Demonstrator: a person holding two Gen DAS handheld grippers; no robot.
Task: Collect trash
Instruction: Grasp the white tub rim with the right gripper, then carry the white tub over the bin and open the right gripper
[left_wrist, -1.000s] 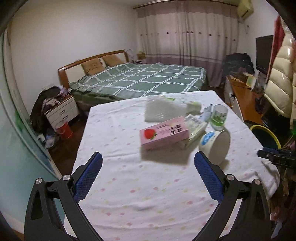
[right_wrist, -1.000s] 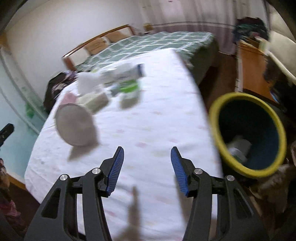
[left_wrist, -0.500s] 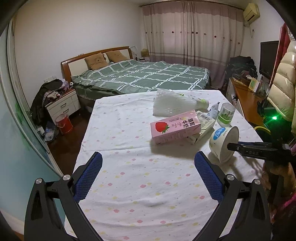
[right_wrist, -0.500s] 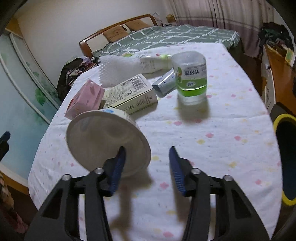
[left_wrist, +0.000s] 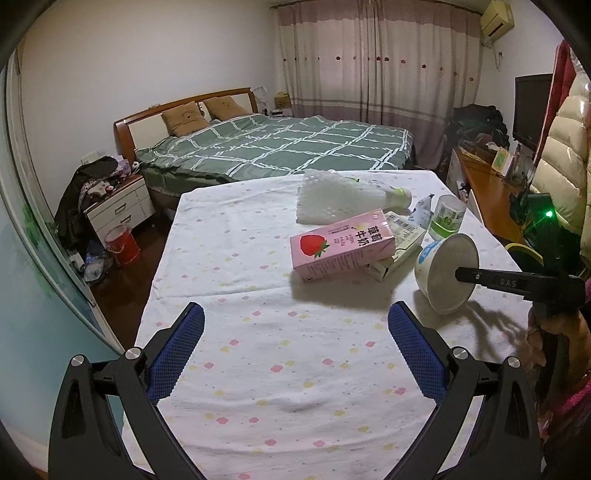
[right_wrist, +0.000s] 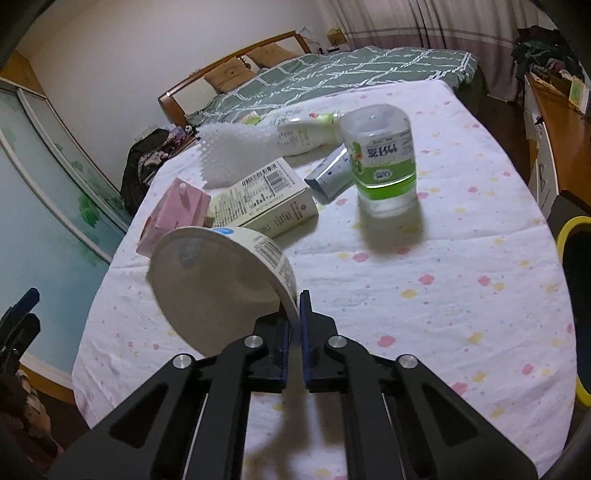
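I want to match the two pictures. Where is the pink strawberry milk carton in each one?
Left wrist view: the pink strawberry milk carton lies right of centre, its strawberry side showing.
Right wrist view: the carton is at middle left, partly behind the white paper bowl.
Shared landmark: the clear green-labelled bottle.

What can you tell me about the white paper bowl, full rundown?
The bowl is a white paper or card tub, round, with a plain pale inside and an outer wall with a blue patch and small print. It looks empty. It is tipped on its side, mouth facing the right tool, whose pads are shut on its rim, one inside and one outside. It sits near the right edge of the table, just in front of the pink carton and the beige box; contact with them is unclear.
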